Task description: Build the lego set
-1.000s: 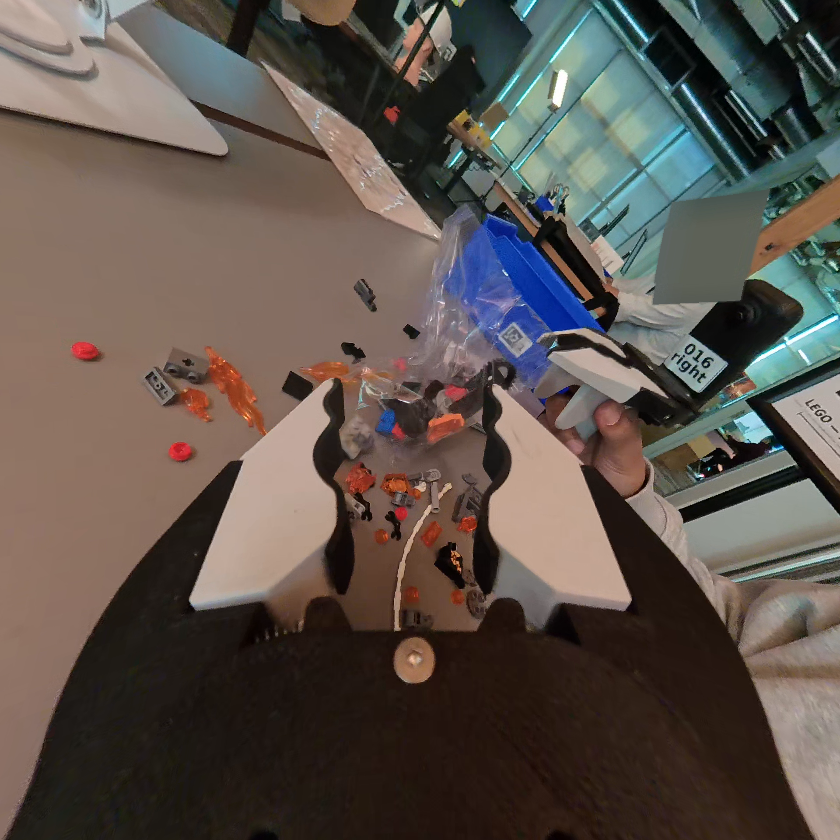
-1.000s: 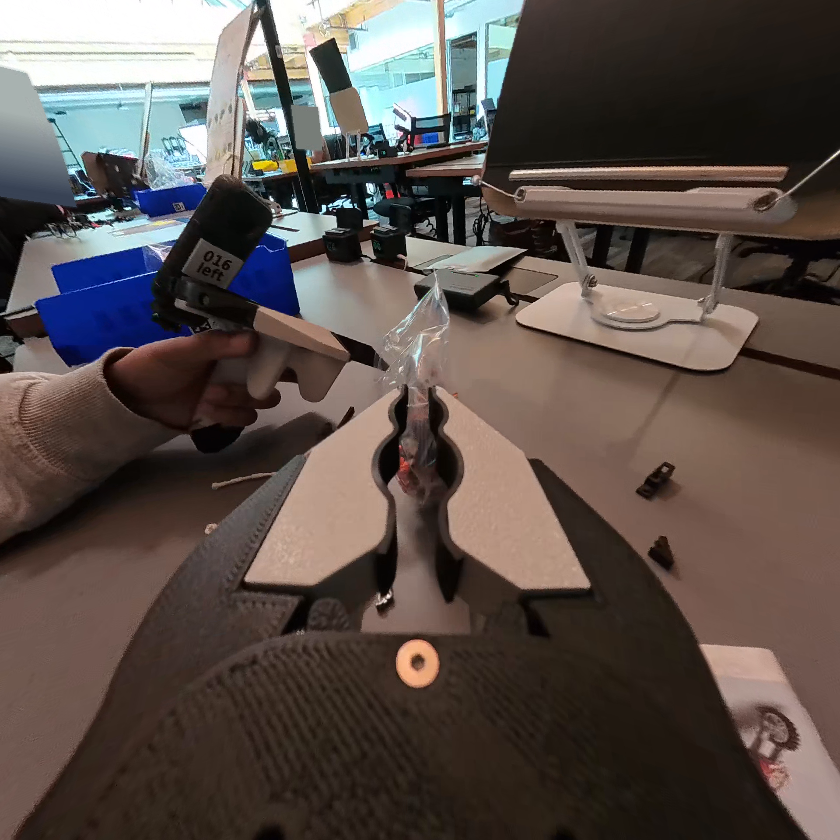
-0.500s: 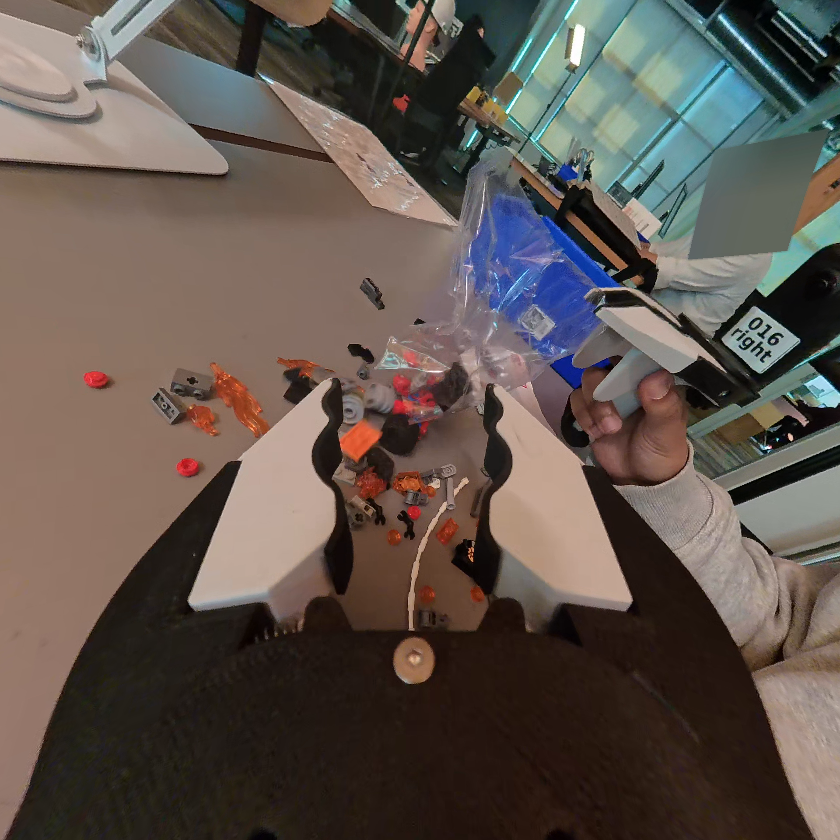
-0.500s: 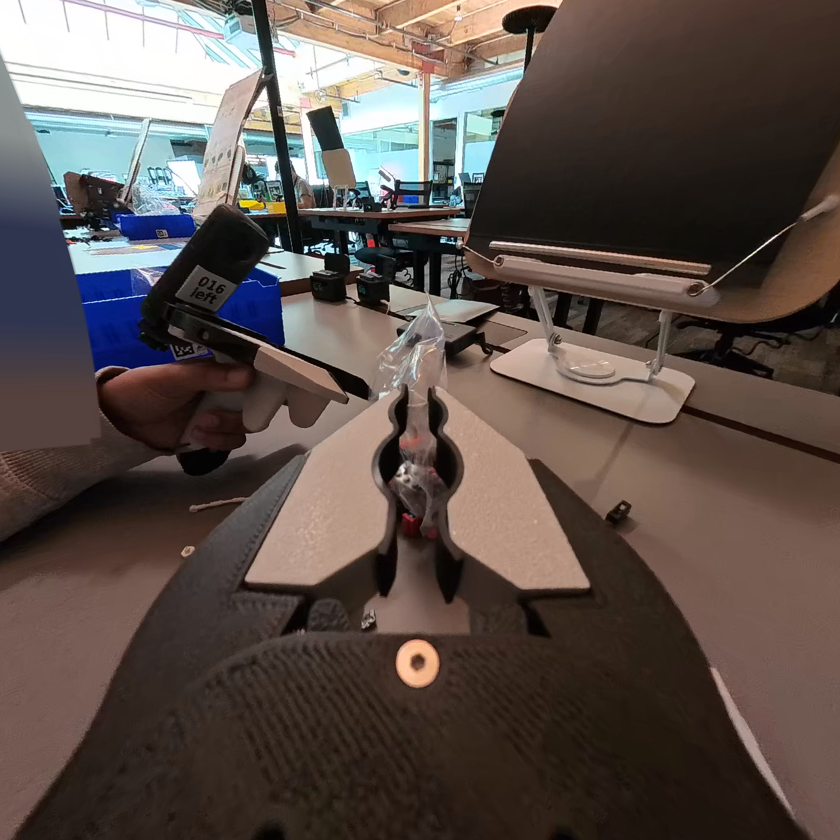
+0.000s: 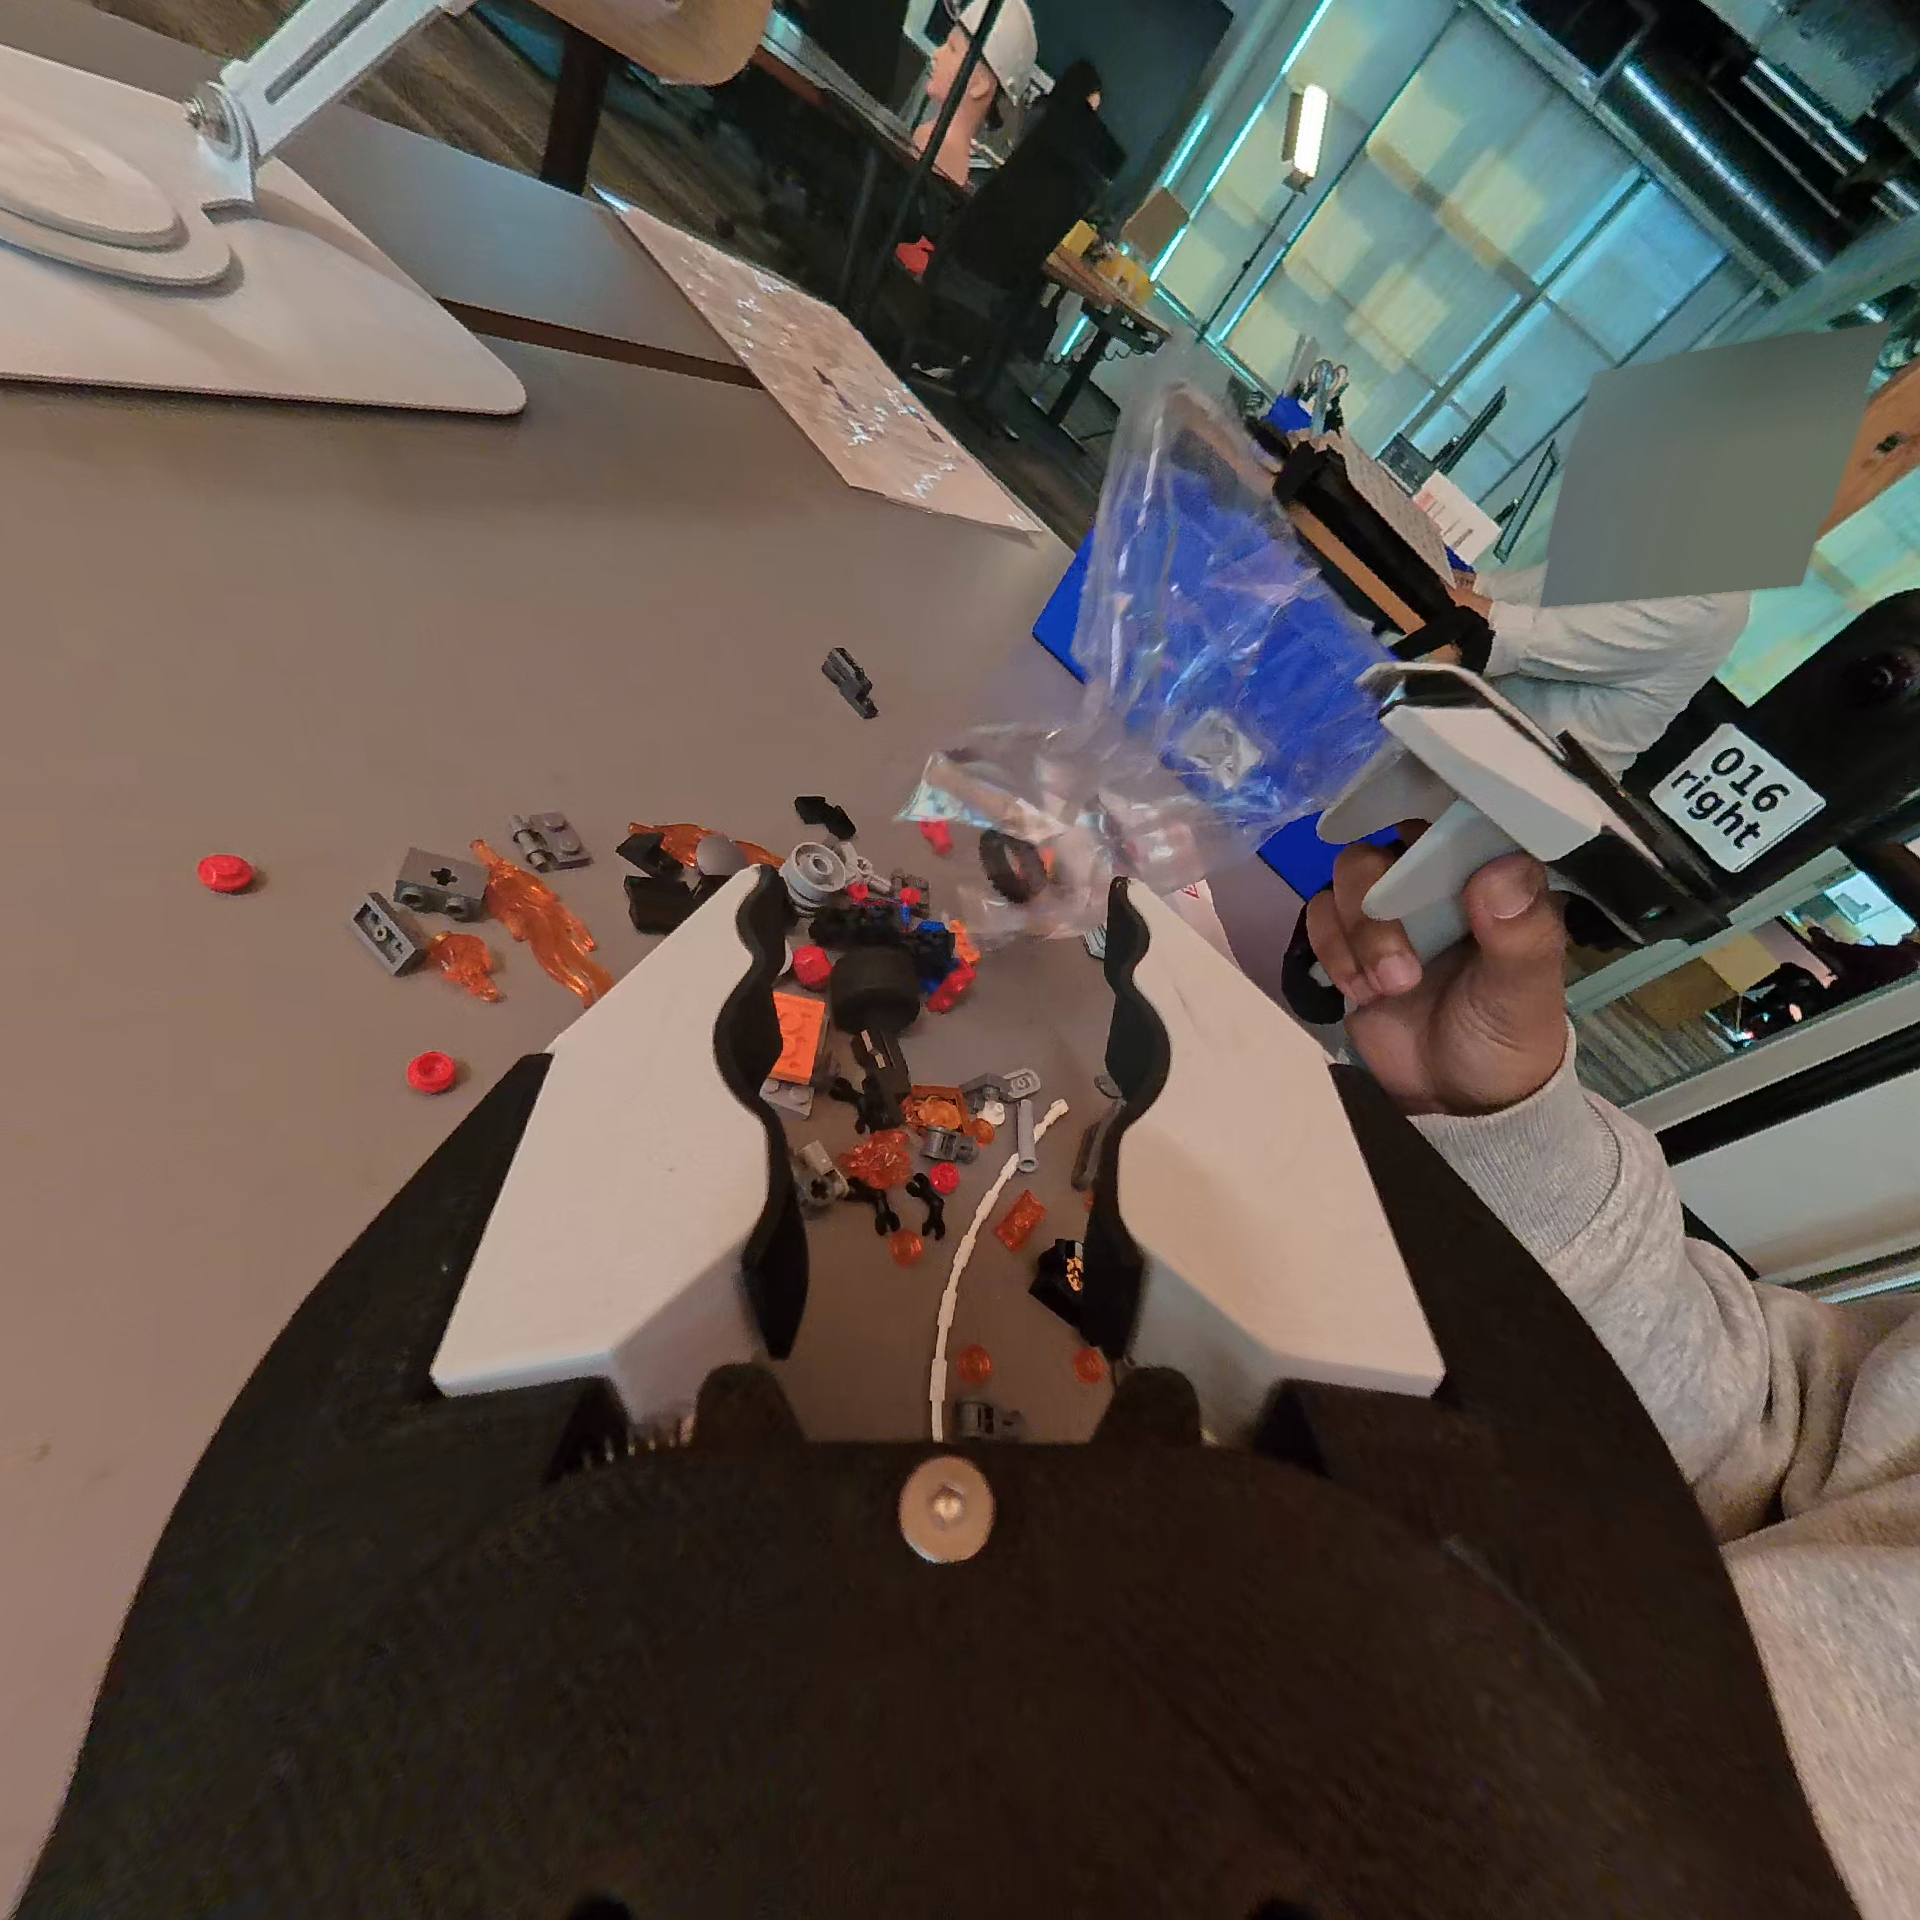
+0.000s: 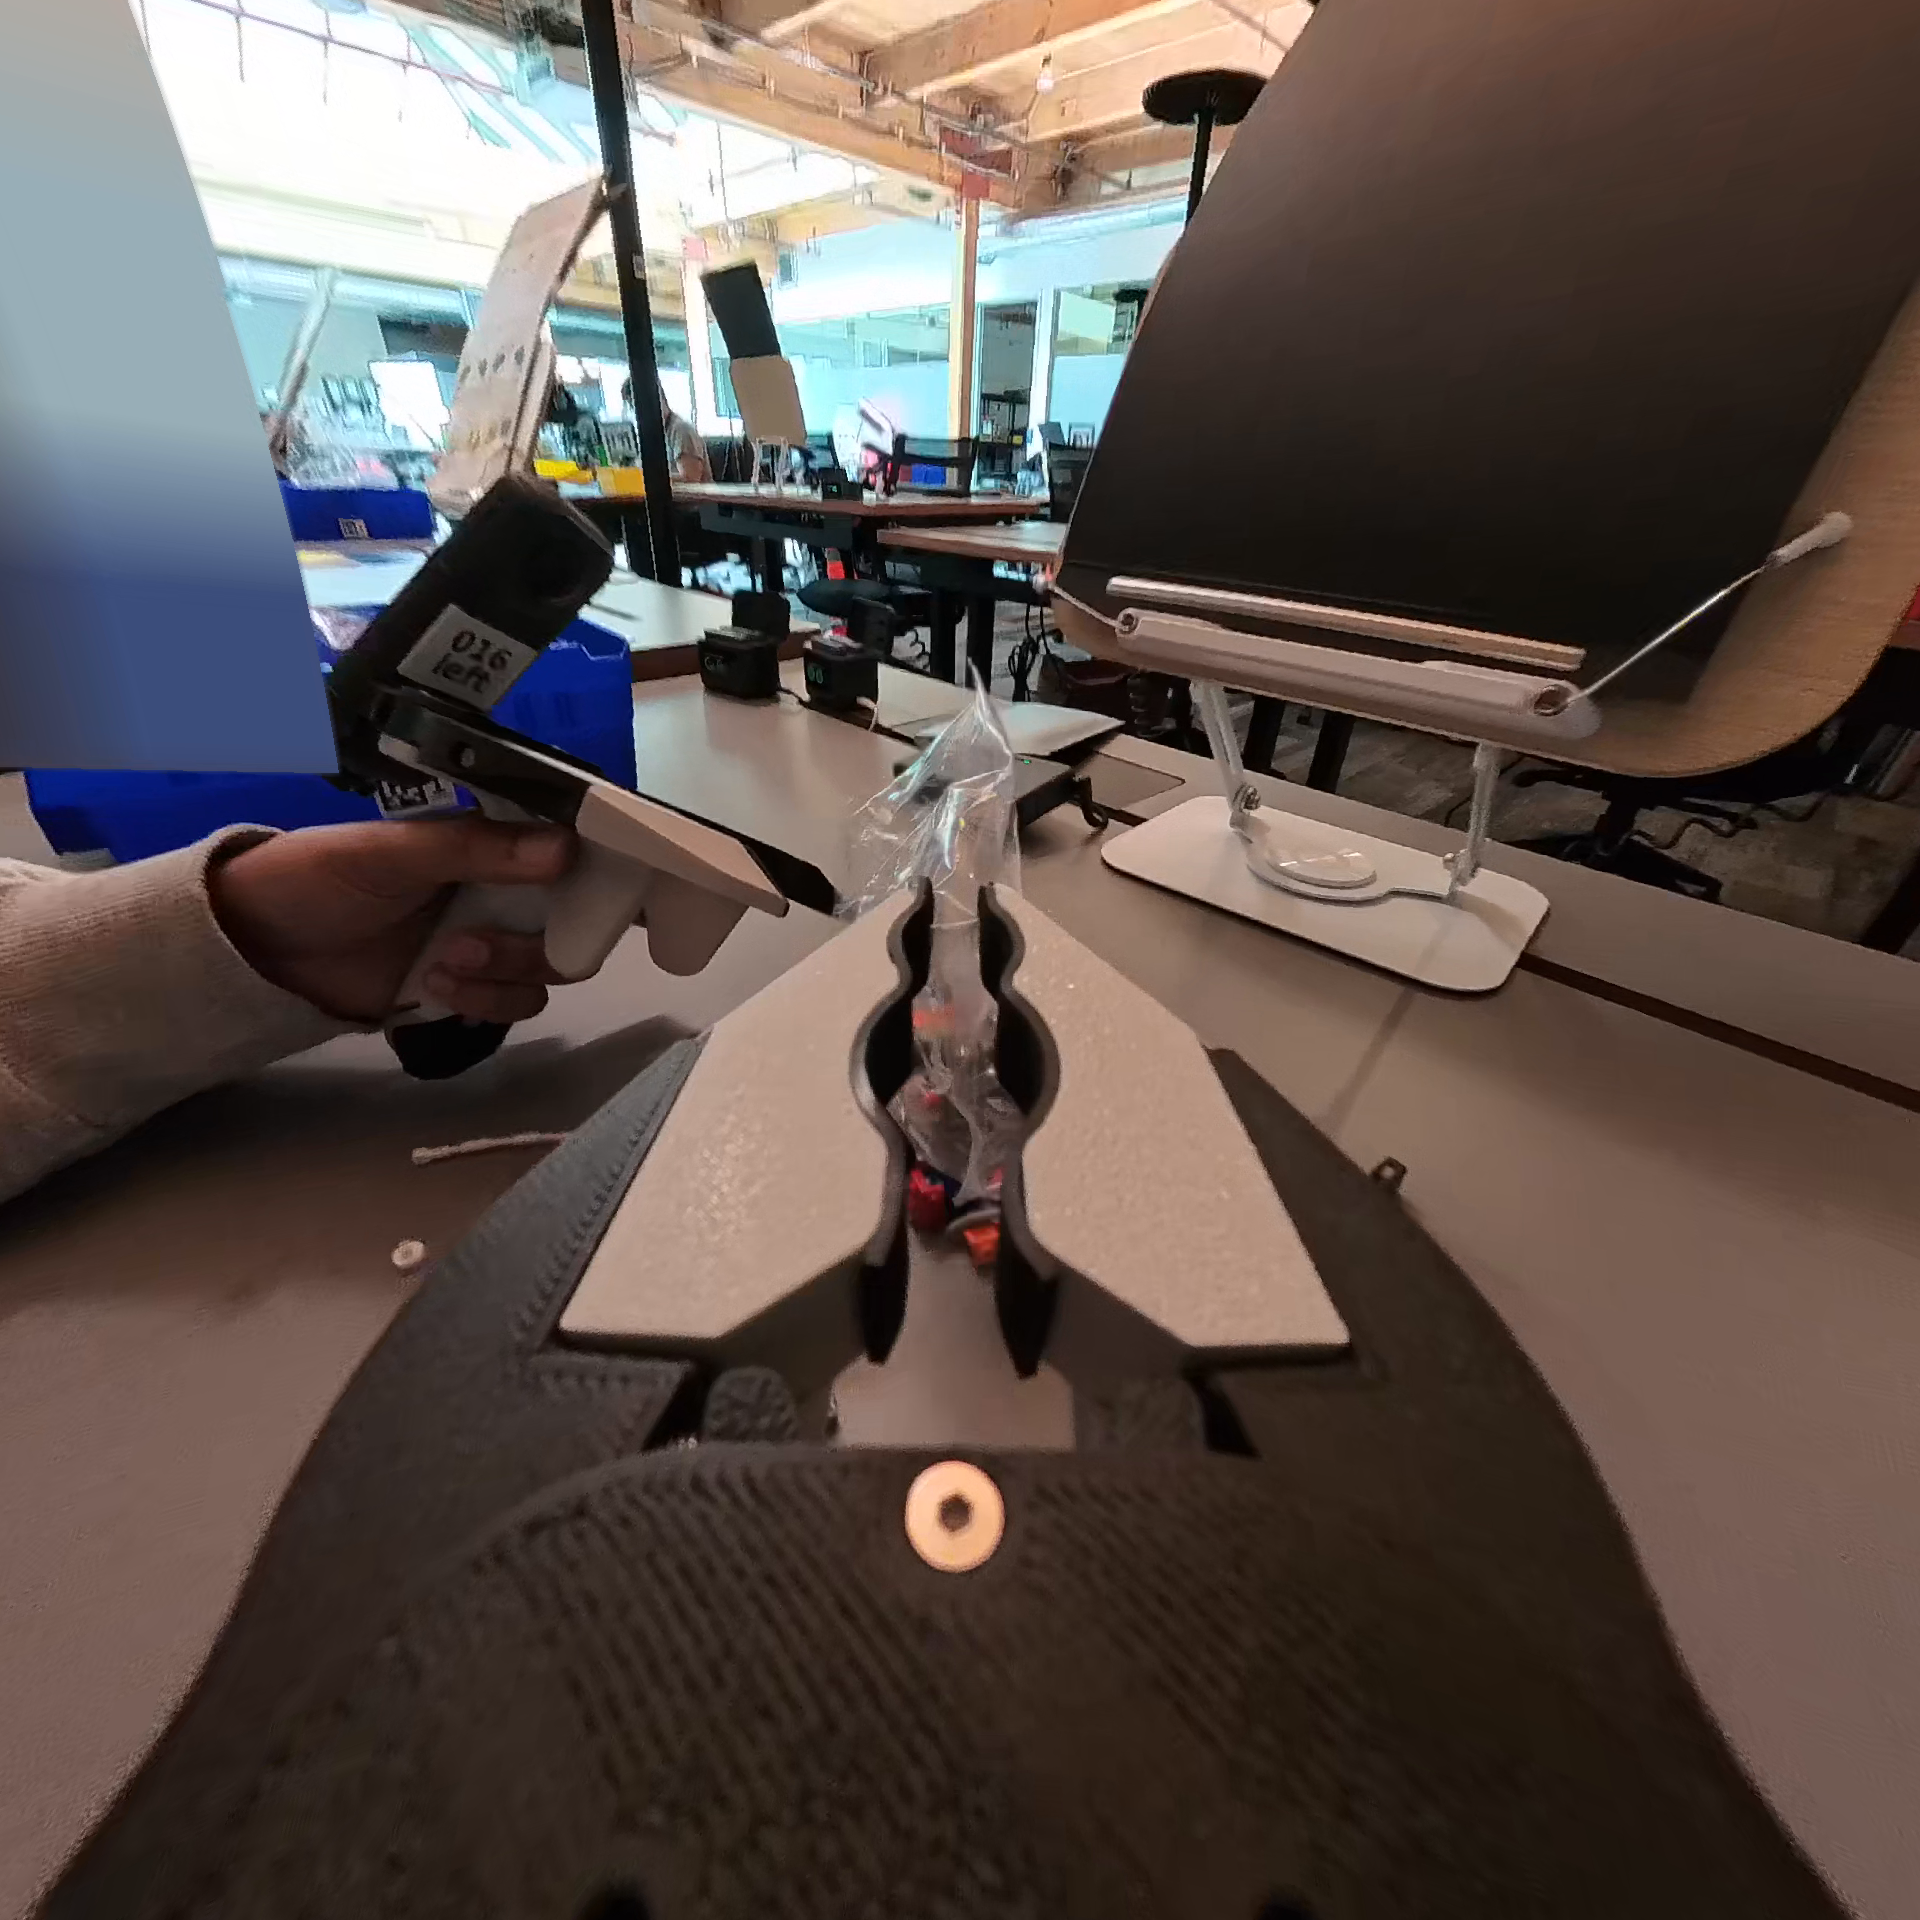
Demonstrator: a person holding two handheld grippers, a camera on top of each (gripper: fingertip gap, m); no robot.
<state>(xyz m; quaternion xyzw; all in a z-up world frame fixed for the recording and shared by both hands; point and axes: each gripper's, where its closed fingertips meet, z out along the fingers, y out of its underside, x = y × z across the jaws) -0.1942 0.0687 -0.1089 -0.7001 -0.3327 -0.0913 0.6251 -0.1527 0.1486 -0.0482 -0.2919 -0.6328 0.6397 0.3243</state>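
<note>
the clear plastic bag (image 6: pixel 951 821) hangs crumpled and nearly emptied, clamped in the right gripper (image 6: pixel 954 914) jaws above the table (image 5: pixel 416 623). lego pieces (image 5: pixel 883 1049) – orange, grey, black – lie heaped between the left gripper (image 5: pixel 935 914) jaws, apart; two red studs (image 5: pixel 224 873) at nine o'clock.

We see bright daylight from the far windows (image 6: pixel 343 312), blown out to glare in the right wrist view. Wide-angle distortion bends the edges. The clear bag (image 5: pixel 1174 665) shows motion blur; table shadows stay soft.
</note>
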